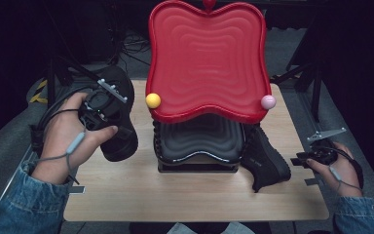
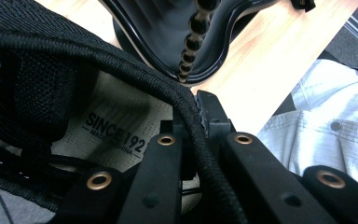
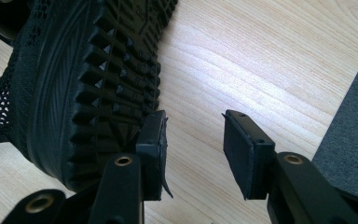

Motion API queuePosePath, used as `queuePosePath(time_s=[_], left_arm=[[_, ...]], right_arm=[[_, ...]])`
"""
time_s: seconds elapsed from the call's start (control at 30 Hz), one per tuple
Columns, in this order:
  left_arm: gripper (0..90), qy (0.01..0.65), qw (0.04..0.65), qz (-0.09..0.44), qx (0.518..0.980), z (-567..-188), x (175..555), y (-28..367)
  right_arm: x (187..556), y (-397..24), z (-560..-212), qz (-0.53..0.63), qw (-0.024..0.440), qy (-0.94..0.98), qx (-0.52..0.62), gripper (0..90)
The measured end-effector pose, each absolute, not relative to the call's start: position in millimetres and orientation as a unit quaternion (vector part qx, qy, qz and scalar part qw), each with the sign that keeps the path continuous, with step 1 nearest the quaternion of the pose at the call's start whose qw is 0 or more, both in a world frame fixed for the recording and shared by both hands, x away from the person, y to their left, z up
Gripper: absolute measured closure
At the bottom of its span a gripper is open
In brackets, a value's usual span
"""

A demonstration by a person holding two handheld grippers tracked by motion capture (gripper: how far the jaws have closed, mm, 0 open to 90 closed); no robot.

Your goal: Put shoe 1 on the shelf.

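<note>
Left hand-held gripper (image 2: 200,154) clamping the collar of a black shoe (image 2: 74,88), lifting clear of the table (image 1: 185,195) in the high view, right hand-held gripper (image 3: 193,144) gaping beside a second shoe's sole (image 3: 98,79)

Left gripper (image 2: 200,154) hides the shoe's (image 2: 51,88) collar.

Setting: lab or recording studio. Evidence: dark black-draped surround, stand legs (image 1: 306,80) and loose cables (image 1: 126,48) on grey floor (image 1: 9,131), 1 small wooden counter (image 1: 195,195) standing alone.
</note>
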State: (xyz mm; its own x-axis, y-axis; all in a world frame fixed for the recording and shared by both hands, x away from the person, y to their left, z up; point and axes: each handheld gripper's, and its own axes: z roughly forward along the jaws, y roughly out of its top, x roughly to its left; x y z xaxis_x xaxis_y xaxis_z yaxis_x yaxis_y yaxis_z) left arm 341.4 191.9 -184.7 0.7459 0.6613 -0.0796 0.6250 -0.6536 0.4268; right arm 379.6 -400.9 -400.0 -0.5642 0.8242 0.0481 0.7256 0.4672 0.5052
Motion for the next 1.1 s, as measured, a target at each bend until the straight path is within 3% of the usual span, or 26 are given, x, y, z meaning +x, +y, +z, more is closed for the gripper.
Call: queuePosePath(time_s=[1.1], left_arm=[[87.8,0.332,0.235,0.117,0.906,-94.8,321.9,172.2]], right_arm=[[382.5,-403.3,-403.0,0.245,0.098,0.850,0.457,60.2]])
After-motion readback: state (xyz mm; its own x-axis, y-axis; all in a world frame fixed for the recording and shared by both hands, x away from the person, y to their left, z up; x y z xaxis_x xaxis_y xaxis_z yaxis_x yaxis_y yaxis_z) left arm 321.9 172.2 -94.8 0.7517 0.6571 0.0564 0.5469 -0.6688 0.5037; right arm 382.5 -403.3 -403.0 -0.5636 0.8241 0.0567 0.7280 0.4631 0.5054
